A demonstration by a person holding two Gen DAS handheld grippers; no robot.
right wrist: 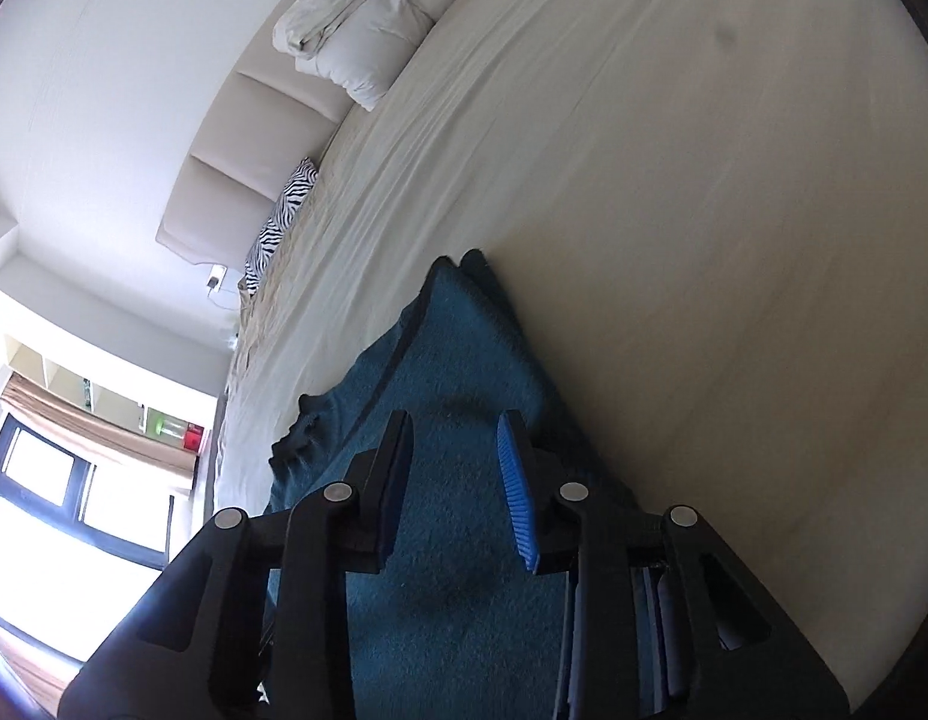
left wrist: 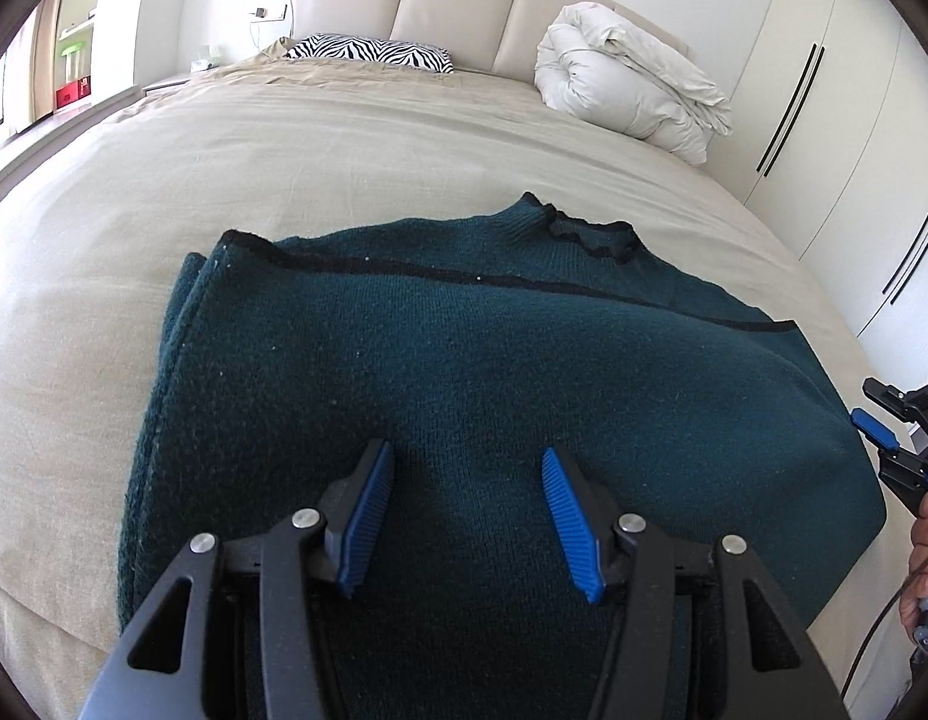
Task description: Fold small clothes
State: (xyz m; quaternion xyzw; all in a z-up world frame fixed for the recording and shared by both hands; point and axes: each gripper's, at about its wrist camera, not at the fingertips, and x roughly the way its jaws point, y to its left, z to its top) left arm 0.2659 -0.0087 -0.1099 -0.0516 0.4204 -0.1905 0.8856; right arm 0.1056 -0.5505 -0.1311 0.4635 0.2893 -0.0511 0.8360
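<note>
Left wrist view: a dark green knit sweater [left wrist: 464,372] is lying across the centre and lower frame on the beige bedspread [left wrist: 254,168], part folded, its black-trimmed hem doubled up toward the collar at upper centre. The left gripper [left wrist: 468,480] is hovering low over the near part of the knit, jaws apart, nothing between the blue pads. At the right edge, the right gripper [left wrist: 883,438] is showing beside the sweater's right side, a hand [left wrist: 925,552] behind it. A zebra-print pillow [left wrist: 371,51] is sitting at upper centre-left, a rolled white duvet [left wrist: 631,84] at upper right.

Right wrist view: frame rolled sideways. The right gripper [right wrist: 455,456] is hanging over the sweater [right wrist: 464,360], jaws partly apart and empty; bedspread [right wrist: 703,240] filling the right half.

Judgement: between folds. The next move is calling for each gripper to pinch a side edge, through both layers, and carry it across evenly.
</note>
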